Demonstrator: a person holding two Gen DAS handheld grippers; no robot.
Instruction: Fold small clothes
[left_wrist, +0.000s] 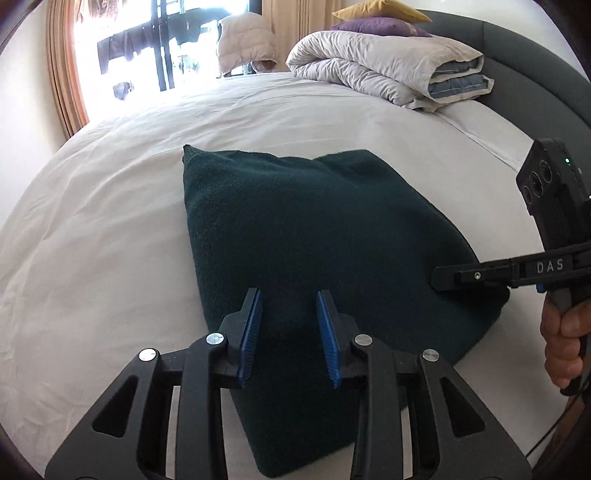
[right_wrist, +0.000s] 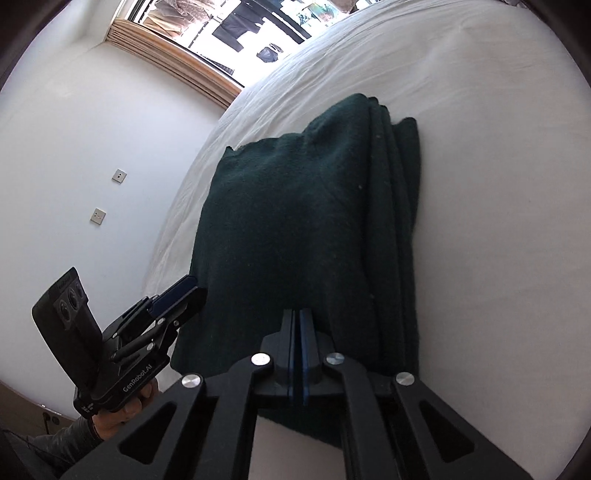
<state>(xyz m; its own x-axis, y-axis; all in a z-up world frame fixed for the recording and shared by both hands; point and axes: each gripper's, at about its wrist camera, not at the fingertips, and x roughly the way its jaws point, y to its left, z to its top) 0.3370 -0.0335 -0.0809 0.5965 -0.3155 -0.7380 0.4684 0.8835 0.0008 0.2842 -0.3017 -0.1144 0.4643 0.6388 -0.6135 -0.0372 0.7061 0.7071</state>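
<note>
A dark green knitted garment (left_wrist: 314, 258), folded into a thick rectangle, lies on the white bedsheet (left_wrist: 110, 229) near the bed's front edge. The left gripper (left_wrist: 289, 332) hovers over the garment's near edge with its blue-padded fingers (left_wrist: 251, 332) spread apart and nothing between them. The right gripper (right_wrist: 296, 350) sits at the garment's near right side; its blue pads are pressed together, and whether cloth is pinched between them cannot be told.

Only the left wrist view shows what lies beyond the garment: a rolled grey-white quilt (left_wrist: 388, 70) against the dark grey upholstered headboard (left_wrist: 528, 85), with a purple pillow (left_wrist: 376, 26) and a yellow pillow (left_wrist: 380, 9) stacked on it. It also shows the right gripper (left_wrist: 443, 277) from the side, its tip reaching onto the garment's right edge.

Only the right wrist view shows the stacked folded layers (right_wrist: 395, 206) along the garment's right side, and two square wall sockets (right_wrist: 98, 215) left of the garment. There the left gripper (right_wrist: 184, 291) appears at the garment's left near corner.
</note>
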